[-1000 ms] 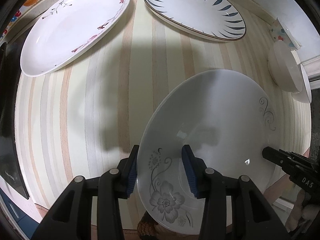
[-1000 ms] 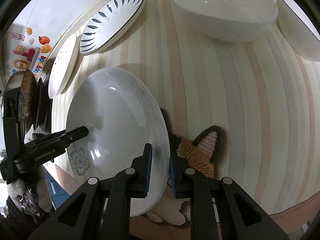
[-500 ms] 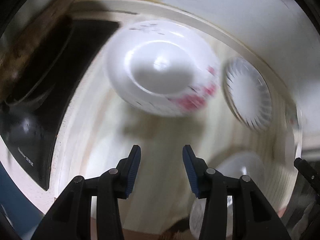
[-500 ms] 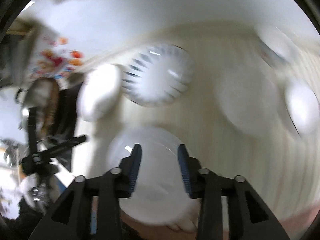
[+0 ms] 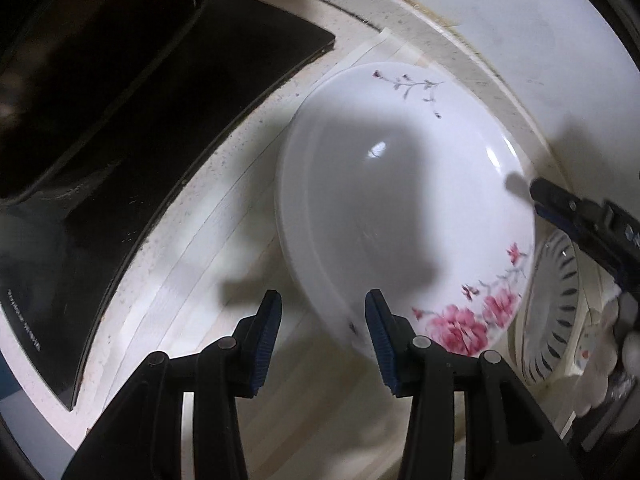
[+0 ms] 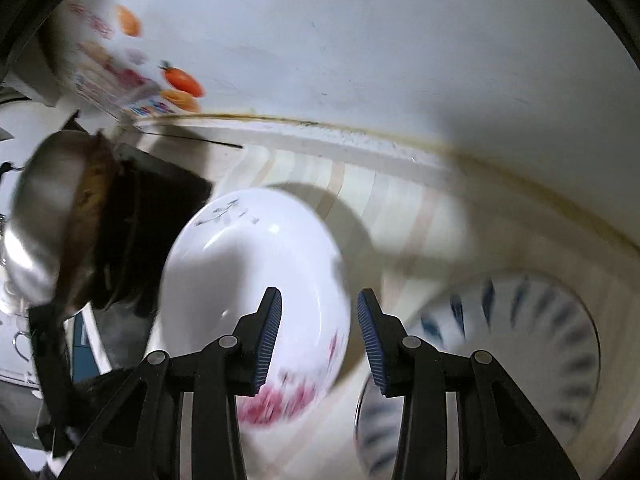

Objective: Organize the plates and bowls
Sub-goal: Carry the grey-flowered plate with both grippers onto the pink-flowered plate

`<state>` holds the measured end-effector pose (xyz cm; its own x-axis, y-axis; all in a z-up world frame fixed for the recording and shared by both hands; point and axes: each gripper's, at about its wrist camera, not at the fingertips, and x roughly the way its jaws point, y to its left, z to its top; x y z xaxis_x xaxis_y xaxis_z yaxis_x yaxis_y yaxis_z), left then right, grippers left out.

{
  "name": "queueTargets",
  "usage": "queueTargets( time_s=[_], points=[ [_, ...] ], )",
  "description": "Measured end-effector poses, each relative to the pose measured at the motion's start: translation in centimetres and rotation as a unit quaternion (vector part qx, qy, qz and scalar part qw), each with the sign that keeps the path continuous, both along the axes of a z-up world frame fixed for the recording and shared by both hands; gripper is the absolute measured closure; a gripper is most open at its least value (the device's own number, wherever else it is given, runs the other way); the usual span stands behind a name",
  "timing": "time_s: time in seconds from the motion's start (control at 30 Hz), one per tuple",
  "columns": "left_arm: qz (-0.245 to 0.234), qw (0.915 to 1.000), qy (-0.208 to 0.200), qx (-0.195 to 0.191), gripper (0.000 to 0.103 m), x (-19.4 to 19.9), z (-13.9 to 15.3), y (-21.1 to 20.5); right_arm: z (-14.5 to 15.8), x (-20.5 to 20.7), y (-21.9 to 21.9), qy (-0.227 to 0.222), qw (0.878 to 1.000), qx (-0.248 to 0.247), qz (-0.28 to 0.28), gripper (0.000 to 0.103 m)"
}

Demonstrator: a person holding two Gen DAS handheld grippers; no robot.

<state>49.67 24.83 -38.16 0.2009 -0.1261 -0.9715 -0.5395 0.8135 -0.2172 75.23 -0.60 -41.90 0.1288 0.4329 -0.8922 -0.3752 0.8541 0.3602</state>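
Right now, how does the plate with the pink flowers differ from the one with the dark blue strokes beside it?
The pink-flower plate carries rose blossoms and thin grey sprigs on only part of its rim; the blue-stroke plate has dark dashes fanning all around.

The pink-flower plate sits next to the black stovetop; the blue-stroke plate lies on its far side from that.

Both grippers, open, frame the pink-flower plate's edges, not the blue-stroke plate.

Both are white and lie flat on the striped counter.

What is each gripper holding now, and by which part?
Nothing. The left gripper and right gripper are open, each at a near edge of the pink-flower plate.
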Motion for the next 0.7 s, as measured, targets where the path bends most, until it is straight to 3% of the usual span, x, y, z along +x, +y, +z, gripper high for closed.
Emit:
queueTargets(
  time_s=[0.17, 0.23, 0.5, 0.7],
  points=[
    [-0.006, 0.9999, -0.011, 0.009, 0.063, 0.6, -0.2, -0.3, -2.6, 2.6, 1.5, 0.020, 1.000, -0.002, 0.009, 0.074],
    [-0.009, 0.9997, -0.017, 0.014, 0.070, 0.7, -0.2, -0.4, -3.5, 3.1, 2.1, 0.023, 1.000, -0.007, 0.017, 0.083],
    [-0.009, 0.9994, -0.024, 0.025, 0.071, 0.6, -0.1, -1.2, -4.2, 3.1, 2.8, 0.019, 0.999, 0.001, 0.035, 0.085],
    [-0.024, 0.9984, -0.040, 0.031, 0.071, -0.7, 2.2, -2.2, -2.6, 1.7, 1.6, 0.011, 0.999, 0.012, 0.034, 0.088]
  ],
)
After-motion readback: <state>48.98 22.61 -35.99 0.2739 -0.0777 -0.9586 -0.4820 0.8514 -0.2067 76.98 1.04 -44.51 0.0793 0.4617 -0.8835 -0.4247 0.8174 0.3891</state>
